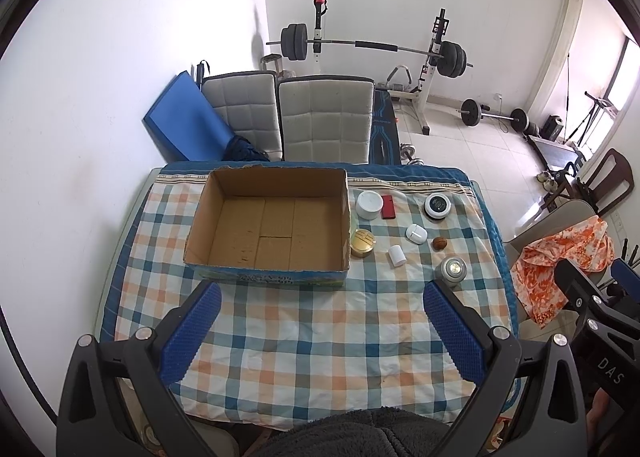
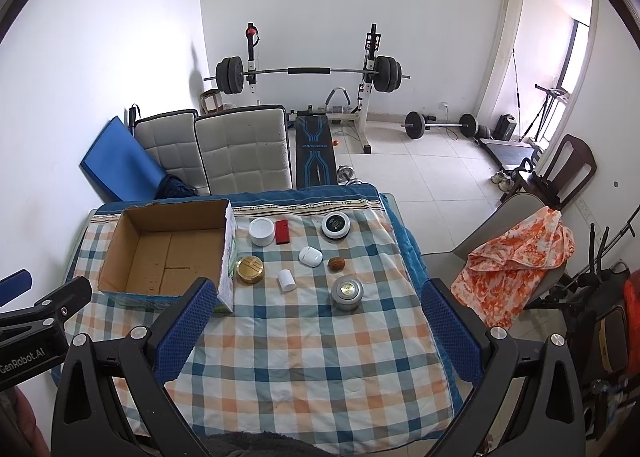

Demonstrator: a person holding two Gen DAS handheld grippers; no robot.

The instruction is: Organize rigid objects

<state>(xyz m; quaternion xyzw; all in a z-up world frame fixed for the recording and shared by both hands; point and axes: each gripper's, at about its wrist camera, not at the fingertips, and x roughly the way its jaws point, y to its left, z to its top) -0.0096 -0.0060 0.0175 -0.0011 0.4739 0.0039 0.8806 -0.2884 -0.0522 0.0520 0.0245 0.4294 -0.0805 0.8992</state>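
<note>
An empty open cardboard box (image 1: 268, 225) (image 2: 168, 253) stands on the checked tablecloth (image 1: 312, 329) (image 2: 320, 345). To its right lie several small objects: a white jar (image 1: 369, 204) (image 2: 262, 232), a red case (image 1: 387, 206) (image 2: 282, 232), a black-topped round tin (image 1: 437, 206) (image 2: 335, 225), a white earbud case (image 1: 415, 234) (image 2: 310, 256), a gold tin (image 1: 362, 242) (image 2: 249, 269), a white cylinder (image 1: 396, 255) (image 2: 286, 280), a brown nut (image 1: 439, 242) (image 2: 336, 264) and a silver tin (image 1: 452, 269) (image 2: 347, 292). My left gripper (image 1: 320, 333) and right gripper (image 2: 316, 333) are open and empty above the near cloth.
Two padded chairs (image 1: 288, 117) stand behind the table, with a blue mat (image 1: 180, 125) against the wall. A chair with an orange cloth (image 2: 516, 257) stands to the right. A barbell rack (image 2: 308, 73) and weights are on the floor beyond.
</note>
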